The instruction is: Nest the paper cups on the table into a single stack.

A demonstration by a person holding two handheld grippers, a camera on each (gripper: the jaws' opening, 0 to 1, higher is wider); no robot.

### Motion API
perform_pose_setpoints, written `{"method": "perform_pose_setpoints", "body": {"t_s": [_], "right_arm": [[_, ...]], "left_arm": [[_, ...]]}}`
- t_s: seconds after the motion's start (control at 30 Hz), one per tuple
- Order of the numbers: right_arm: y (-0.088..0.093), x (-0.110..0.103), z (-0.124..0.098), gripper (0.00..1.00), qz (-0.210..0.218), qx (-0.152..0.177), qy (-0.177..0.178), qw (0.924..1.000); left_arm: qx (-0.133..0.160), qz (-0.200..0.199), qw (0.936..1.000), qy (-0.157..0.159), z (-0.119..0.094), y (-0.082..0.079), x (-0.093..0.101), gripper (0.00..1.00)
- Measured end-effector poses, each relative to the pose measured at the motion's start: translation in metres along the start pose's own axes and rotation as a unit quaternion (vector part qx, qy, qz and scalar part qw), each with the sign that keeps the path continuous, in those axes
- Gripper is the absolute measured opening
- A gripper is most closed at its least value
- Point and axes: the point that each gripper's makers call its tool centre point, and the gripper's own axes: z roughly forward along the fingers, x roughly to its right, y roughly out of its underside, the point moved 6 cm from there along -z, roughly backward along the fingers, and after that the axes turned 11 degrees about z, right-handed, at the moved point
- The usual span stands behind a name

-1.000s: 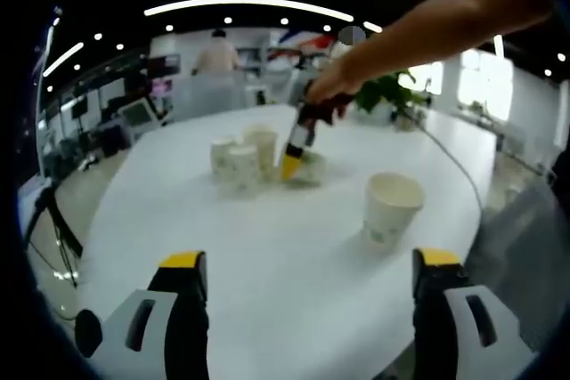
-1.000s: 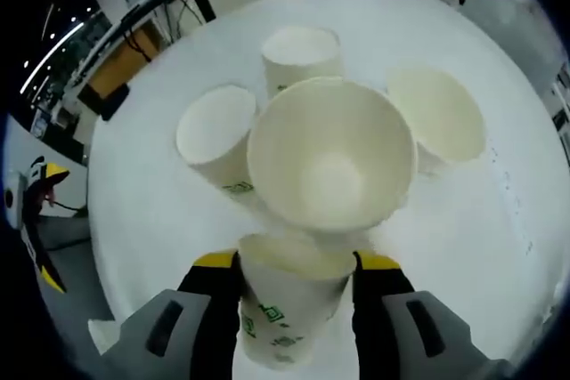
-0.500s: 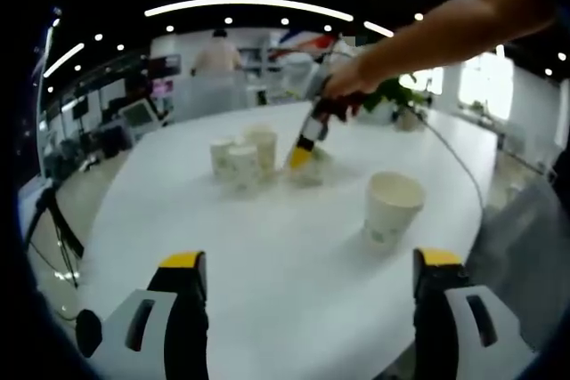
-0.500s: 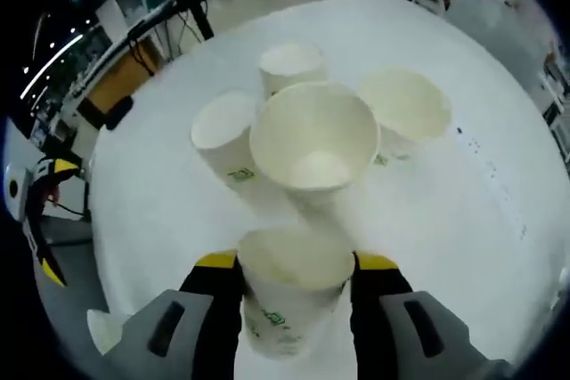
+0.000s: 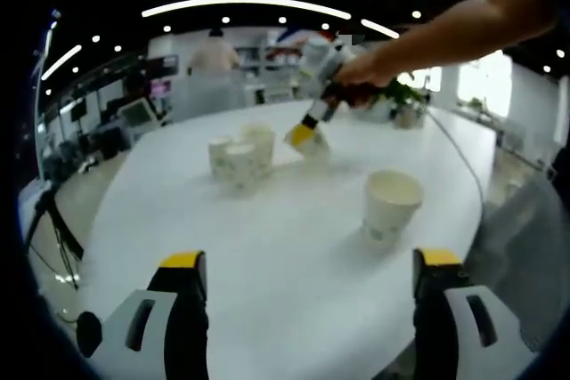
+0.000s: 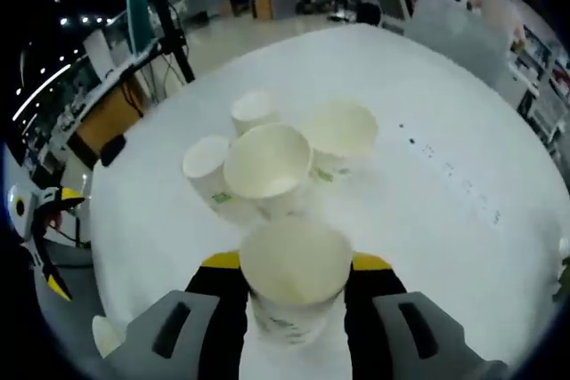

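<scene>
Right gripper (image 6: 294, 266): jaws clamped on one upright paper cup (image 6: 294, 287); cluster of four cups (image 6: 267, 166) just ahead on white table (image 6: 445, 220). Left gripper (image 5: 307, 264): jaws apart, empty; lone cup (image 5: 392, 206) ahead to its right

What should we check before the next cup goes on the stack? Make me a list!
1. Right gripper shut on the held cup: ok.
2. Held cup upright, mouth open: ok.
3. Cluster of four cups standing on the table, tops free: ok.
4. Held cup lined up over one cluster cup: not ok, it sits off to the near side.
5. Left gripper open, away from the lone cup: ok.
6. Whether any cluster cups are already nested: cannot tell.
</scene>
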Motion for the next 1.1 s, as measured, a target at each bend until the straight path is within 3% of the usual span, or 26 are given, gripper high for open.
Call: {"method": "perform_pose_setpoints", "body": {"t_s": [0.2,0.23,0.3,0.37,0.67,0.73,0.83,0.9,1.1], "right_arm": [[-0.036,0.014,-0.025,0.39,0.032,0.098,0.021,0.9944],[-0.051,0.007,-0.037,0.39,0.037,0.126,0.015,0.9912],[-0.058,0.010,-0.043,0.39,0.051,0.152,0.019,0.9868],[-0.070,0.017,-0.049,0.39,0.048,0.200,0.027,0.9782],[-0.085,0.019,-0.063,0.38,0.035,0.266,0.044,0.9623],[-0.088,0.015,-0.068,0.38,0.026,0.290,0.047,0.9554],[-0.096,0.012,-0.081,0.38,0.017,0.360,0.037,0.9322],[-0.096,0.008,-0.087,0.38,0.021,0.376,0.037,0.9256],[-0.094,0.007,-0.086,0.38,0.007,0.373,0.045,0.9265]], "left_arm": [[0.000,0.002,1.0000,0.001,0.001,0.000,0.000,0.95],[0.000,0.002,1.0000,0.001,0.000,0.000,0.000,0.95],[0.000,0.002,1.0000,0.000,0.000,0.001,0.000,0.95],[0.000,0.002,1.0000,-0.001,0.000,0.001,-0.001,0.95],[0.014,-0.007,0.9997,-0.018,-0.004,-0.004,-0.006,0.99],[0.012,-0.007,0.9997,-0.018,-0.004,-0.003,-0.006,0.99],[0.012,-0.005,0.9998,-0.017,-0.004,-0.005,-0.004,0.99],[0.012,-0.007,0.9997,-0.017,-0.004,-0.004,-0.004,0.99],[0.011,-0.004,0.9998,-0.016,-0.003,-0.005,-0.003,0.99]]}}
